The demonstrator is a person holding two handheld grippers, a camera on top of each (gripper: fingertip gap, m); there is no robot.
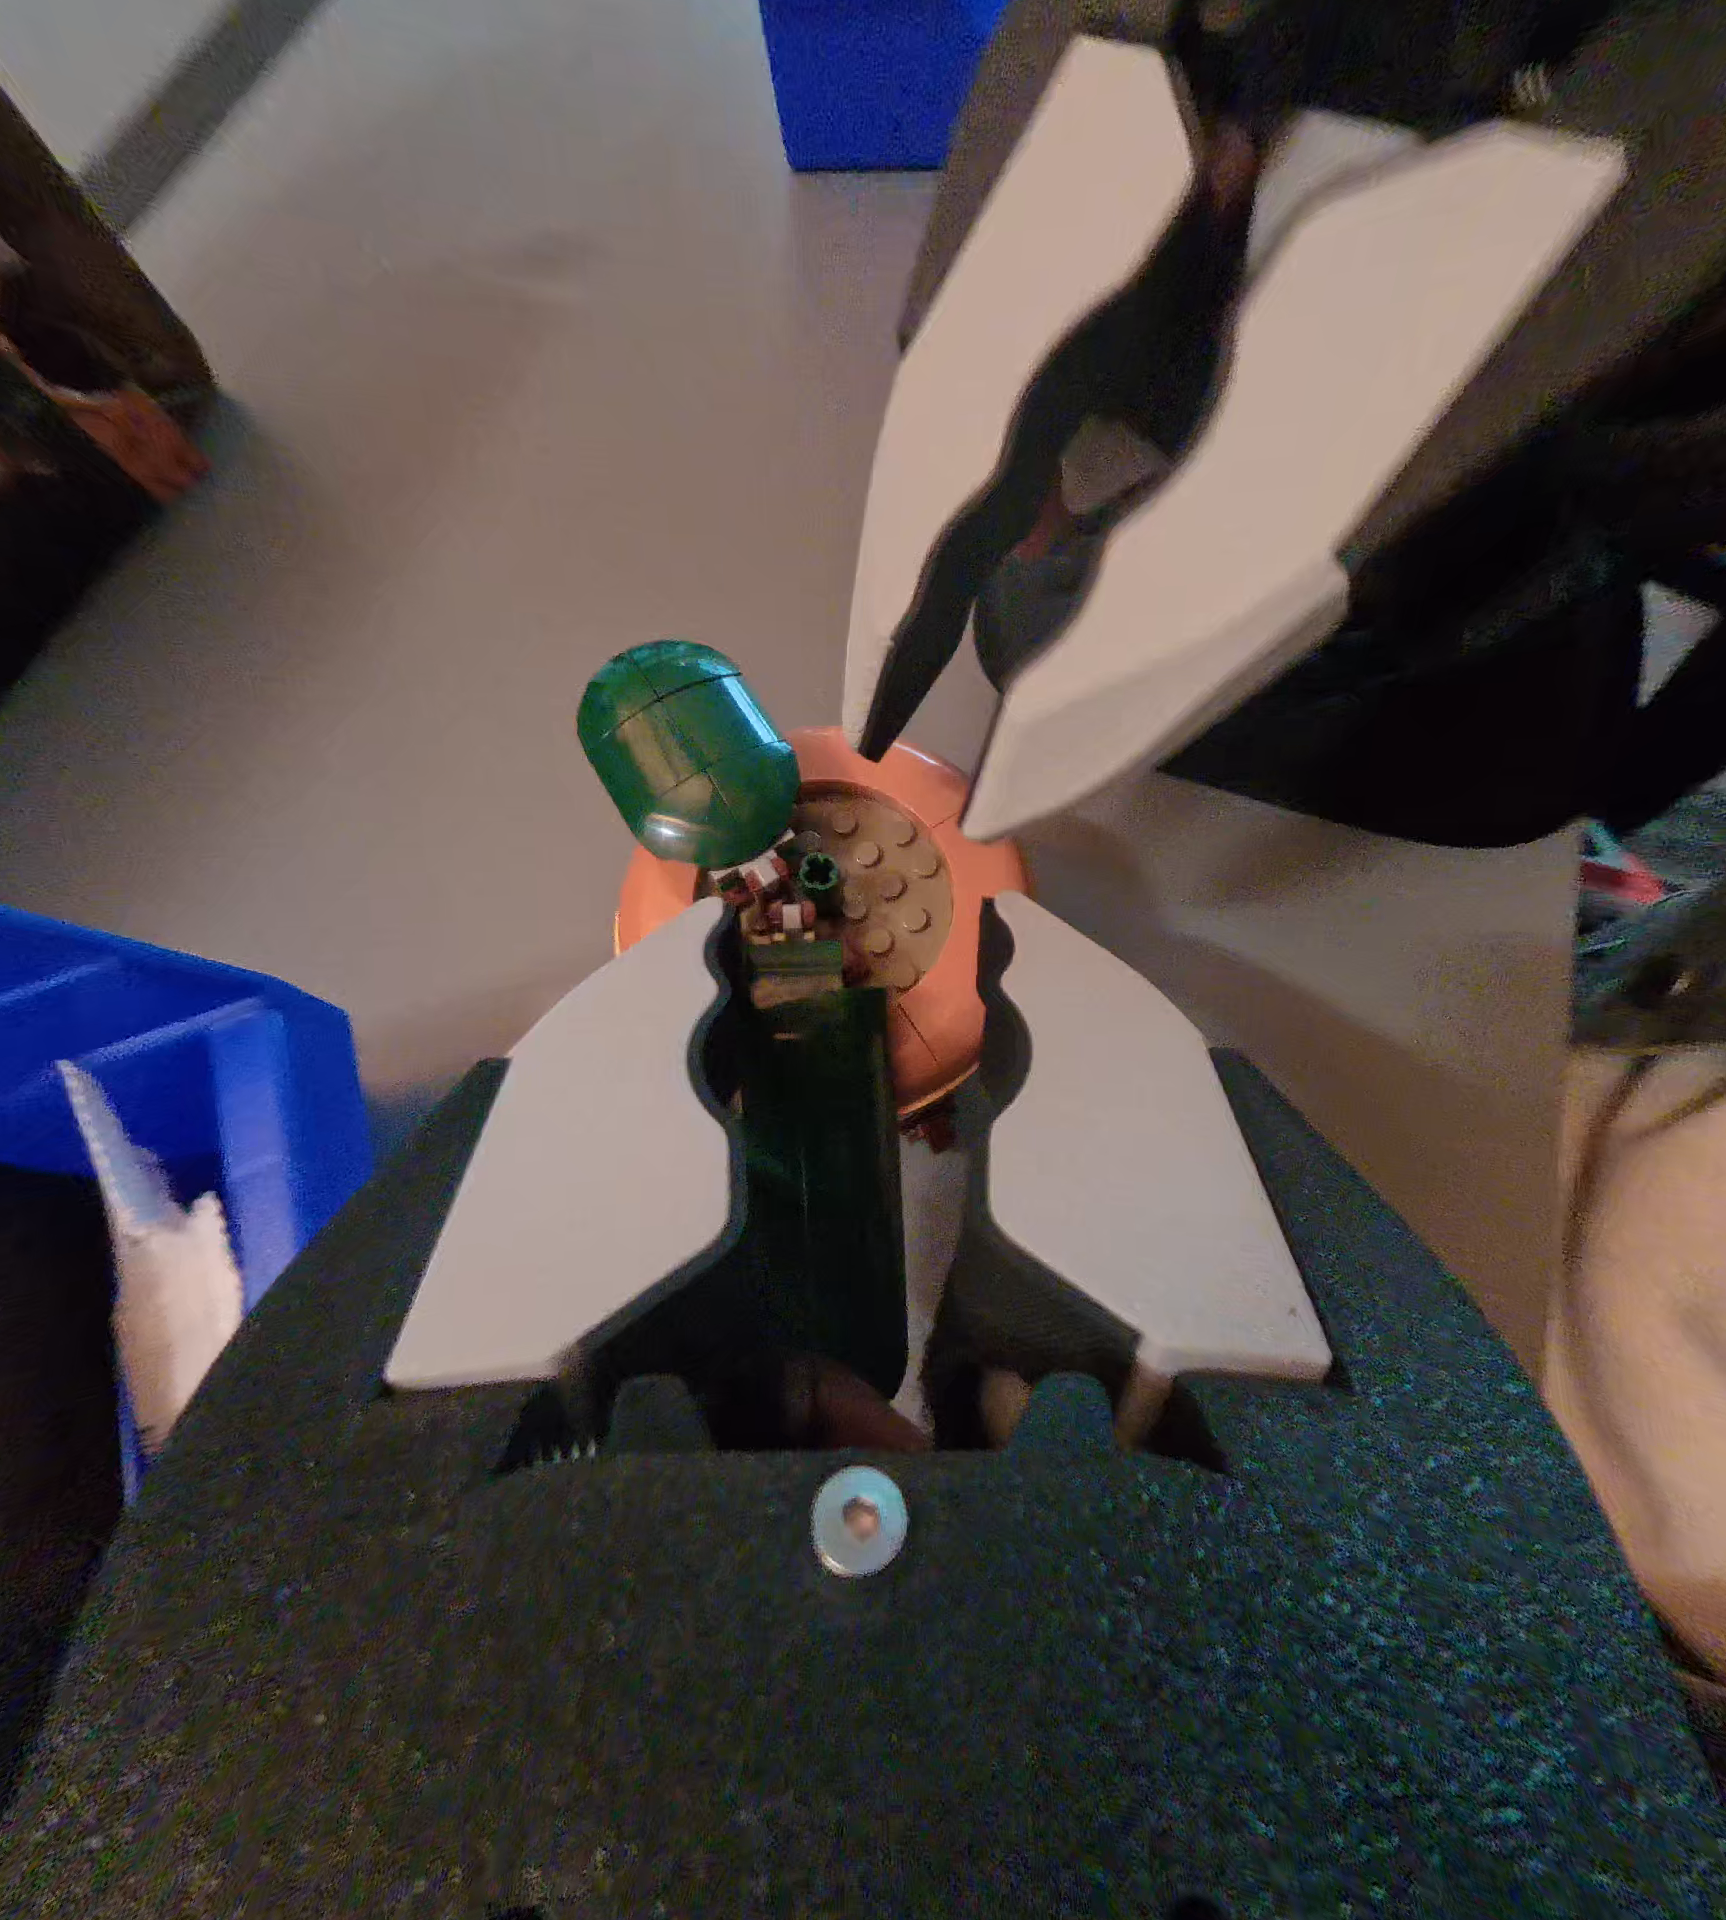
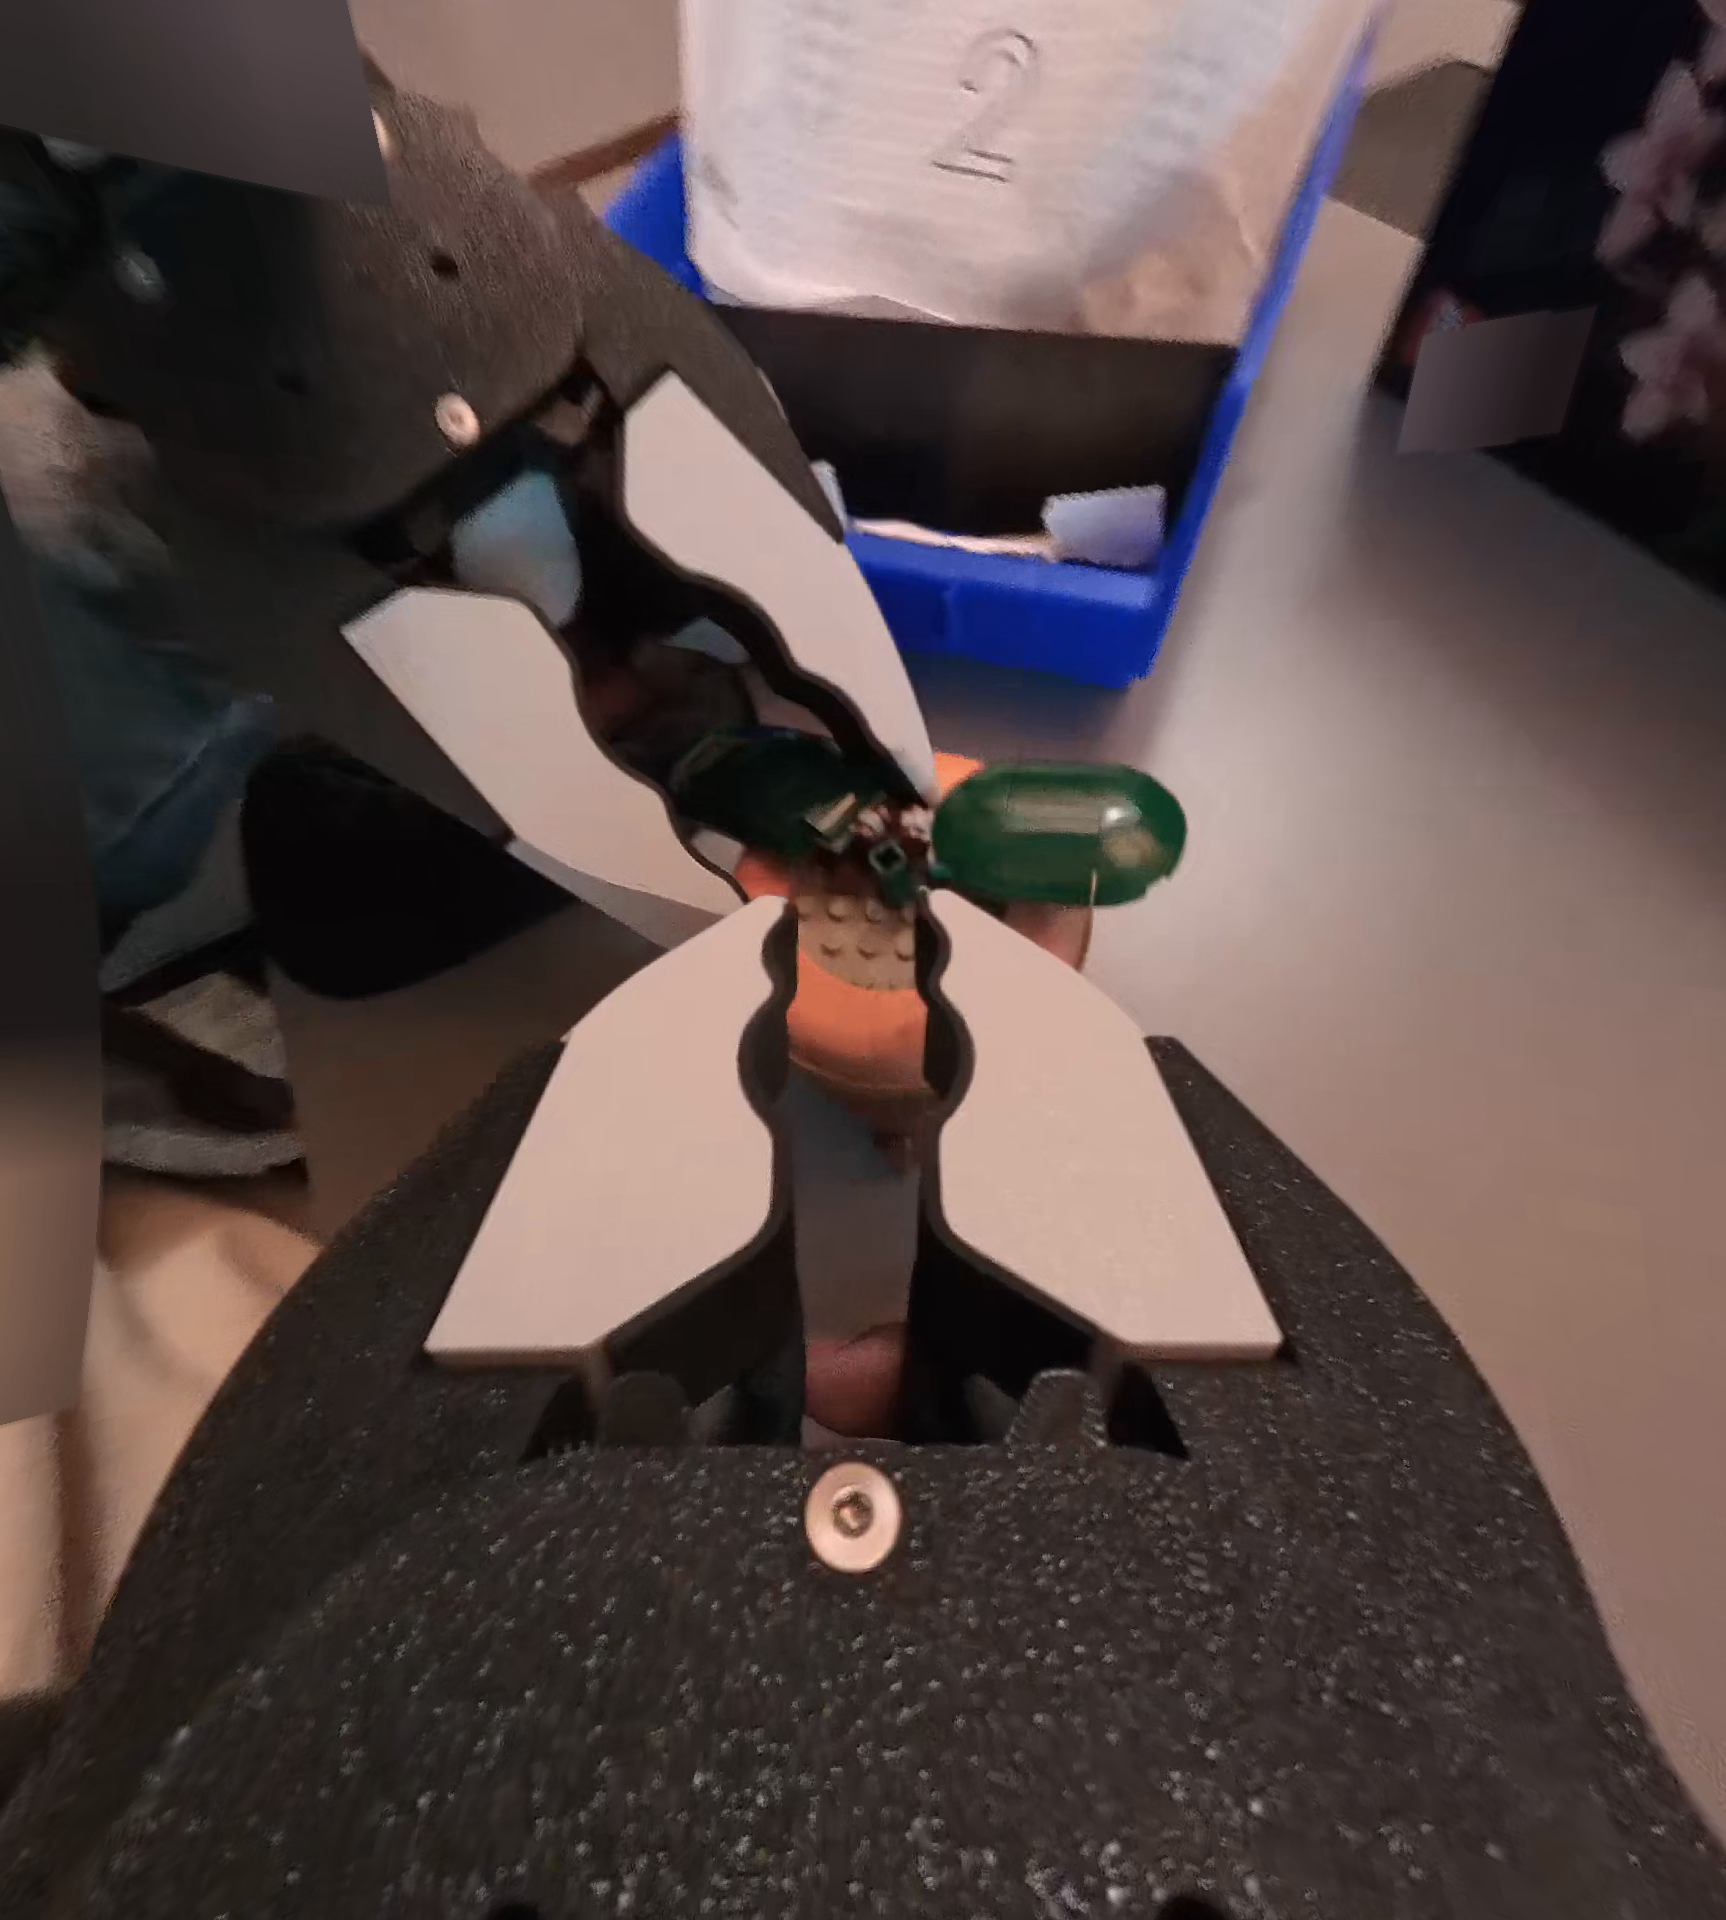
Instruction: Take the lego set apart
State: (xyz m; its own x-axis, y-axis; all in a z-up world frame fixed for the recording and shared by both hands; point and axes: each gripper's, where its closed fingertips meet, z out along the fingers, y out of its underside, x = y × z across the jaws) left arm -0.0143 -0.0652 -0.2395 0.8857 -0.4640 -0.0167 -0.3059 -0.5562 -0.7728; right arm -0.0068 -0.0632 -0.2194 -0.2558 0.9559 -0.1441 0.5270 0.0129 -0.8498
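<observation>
Left wrist view shows left gripper (image 1: 843, 914) clamping green leaf (image 1: 817, 1174); right gripper (image 2: 854, 914) clamps orange pot (image 2: 854, 1023).

Left wrist view close above the lego set (image 1: 817, 914), looking down along its own fingers, right wrist view low and close from the opposite side — both share the set, each shows the other gripper.

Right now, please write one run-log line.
left gripper: shut on dark green leaf | right gripper: shut on orange pot
</observation>
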